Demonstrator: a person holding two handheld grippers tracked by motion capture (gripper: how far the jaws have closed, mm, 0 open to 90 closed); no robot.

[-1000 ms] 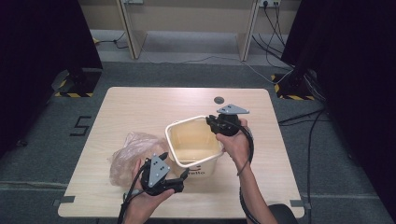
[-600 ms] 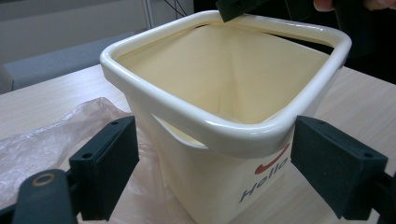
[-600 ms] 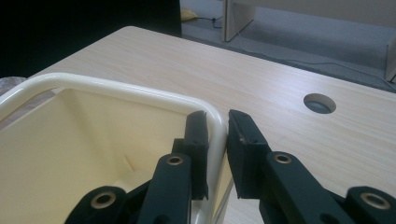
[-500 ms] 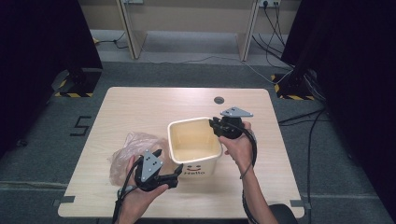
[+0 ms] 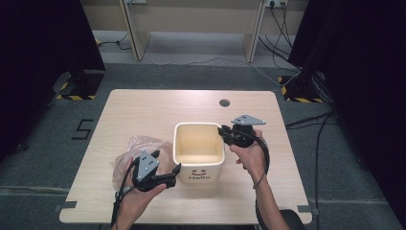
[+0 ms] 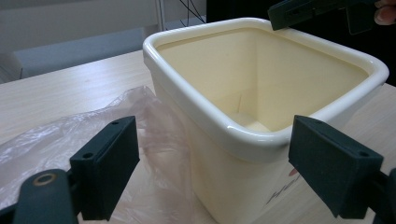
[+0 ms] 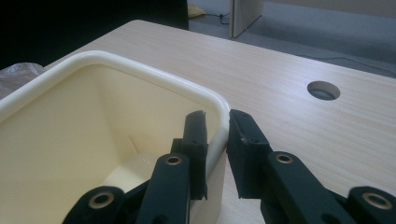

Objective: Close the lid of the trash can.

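Setting was a lab-style recording room: 1 bare wooden table (image 5: pixel 143 110) with a cable hole (image 5: pixel 224 102) stood on grey carpet (image 5: pixel 43 158), flanked by black curtains (image 5: pixel 43 43). Hazard-striped stand bases (image 5: pixel 74 88), loose floor cables (image 5: pixel 282 72) and a taped floor marking (image 5: pixel 82 129) were noted.
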